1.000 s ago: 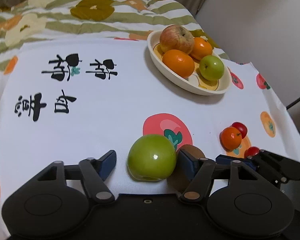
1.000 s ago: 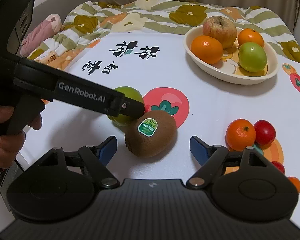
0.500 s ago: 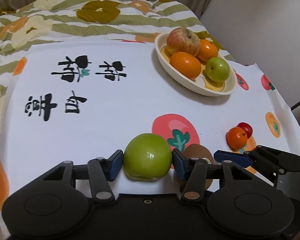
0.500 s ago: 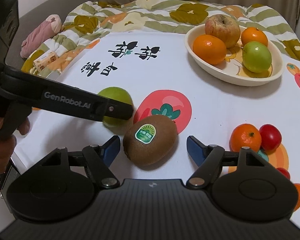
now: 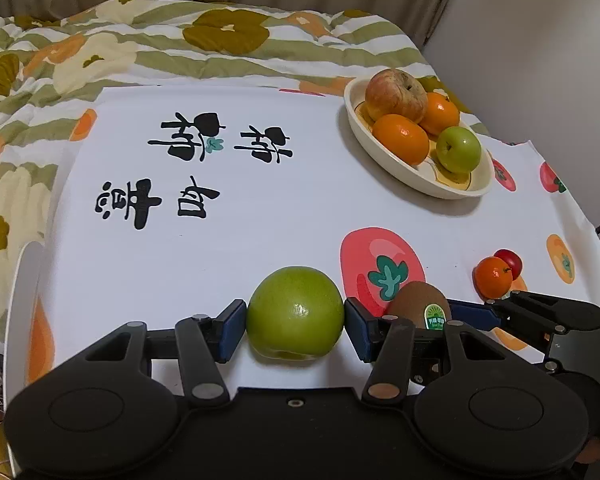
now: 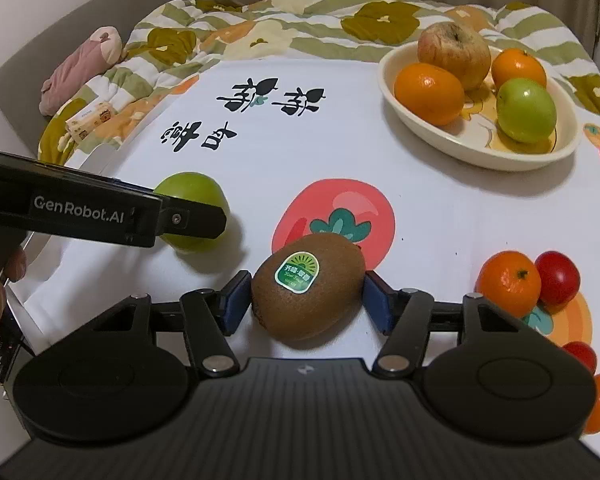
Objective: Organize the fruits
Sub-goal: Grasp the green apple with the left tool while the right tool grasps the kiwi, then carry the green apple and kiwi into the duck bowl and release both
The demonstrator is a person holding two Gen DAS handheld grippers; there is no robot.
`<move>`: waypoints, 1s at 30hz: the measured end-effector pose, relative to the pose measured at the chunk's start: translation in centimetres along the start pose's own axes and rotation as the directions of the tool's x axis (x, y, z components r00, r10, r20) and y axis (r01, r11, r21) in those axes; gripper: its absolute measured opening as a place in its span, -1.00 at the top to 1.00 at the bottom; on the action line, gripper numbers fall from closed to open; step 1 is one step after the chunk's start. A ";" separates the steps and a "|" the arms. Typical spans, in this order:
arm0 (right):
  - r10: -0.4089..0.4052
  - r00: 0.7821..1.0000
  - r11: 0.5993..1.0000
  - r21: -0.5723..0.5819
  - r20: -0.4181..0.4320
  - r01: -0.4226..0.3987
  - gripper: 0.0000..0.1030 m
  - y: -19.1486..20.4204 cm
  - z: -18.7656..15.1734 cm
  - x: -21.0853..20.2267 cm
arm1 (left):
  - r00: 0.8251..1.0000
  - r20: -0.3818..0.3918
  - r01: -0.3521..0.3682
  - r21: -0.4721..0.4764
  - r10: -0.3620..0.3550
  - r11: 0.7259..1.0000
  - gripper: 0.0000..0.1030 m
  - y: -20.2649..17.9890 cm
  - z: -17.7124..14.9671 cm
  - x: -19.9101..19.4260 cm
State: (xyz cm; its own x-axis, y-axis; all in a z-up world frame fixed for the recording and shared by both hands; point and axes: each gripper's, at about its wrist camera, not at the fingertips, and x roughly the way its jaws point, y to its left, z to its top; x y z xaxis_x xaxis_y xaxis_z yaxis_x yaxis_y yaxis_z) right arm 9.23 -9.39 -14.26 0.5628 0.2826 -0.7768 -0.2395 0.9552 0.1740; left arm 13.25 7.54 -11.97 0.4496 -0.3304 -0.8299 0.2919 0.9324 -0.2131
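My left gripper (image 5: 295, 330) is shut on a green apple (image 5: 295, 313) that rests on the white printed tablecloth. The apple also shows in the right wrist view (image 6: 198, 204), partly behind the left gripper's finger. My right gripper (image 6: 306, 306) is shut on a brown kiwi (image 6: 309, 285) with a green sticker; both blue pads touch its sides. The kiwi also shows in the left wrist view (image 5: 418, 308). A cream bowl (image 6: 480, 152) at the far right holds a reddish apple (image 6: 454, 54), two oranges and a small green apple (image 6: 526, 110).
A small tangerine (image 6: 508, 282) and a red cherry tomato (image 6: 558, 278) lie right of the kiwi; more small fruit (image 6: 580, 354) sits at the right edge. A flowered quilt (image 6: 260, 28), a pink pouch (image 6: 80, 68) and a tissue pack (image 6: 88, 118) lie beyond the cloth.
Both grippers closed: the left jaws came in onto the green apple, the right jaws onto the kiwi. Both views shifted slightly as the grippers moved.
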 end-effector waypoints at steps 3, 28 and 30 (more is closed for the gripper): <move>-0.004 1.000 1.000 -0.006 0.007 0.004 -0.41 0.2 0.0 -0.2 | 1.000 0.008 -0.004 0.000 0.004 1.000 -0.12 0.0 -0.1 -0.4; -0.069 0.986 0.996 -0.051 0.151 0.078 -0.41 -8.9 5.9 -8.2 | 0.990 0.136 -0.025 0.023 0.022 0.999 -0.12 -7.2 5.7 -3.6; -0.070 0.985 0.995 -0.061 0.156 0.081 -0.41 -10.0 6.5 -8.5 | 0.990 0.140 -0.026 0.025 0.022 0.999 -0.12 -8.3 6.5 -3.2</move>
State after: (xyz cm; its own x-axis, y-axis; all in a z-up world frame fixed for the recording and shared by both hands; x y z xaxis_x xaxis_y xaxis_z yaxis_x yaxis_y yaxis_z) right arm 11.95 -20.80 -5.49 0.6948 0.2250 -0.6831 -0.2408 0.9678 0.0738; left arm 14.89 -0.07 -4.19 0.5700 -0.3267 -0.7539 0.3013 0.9368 -0.1781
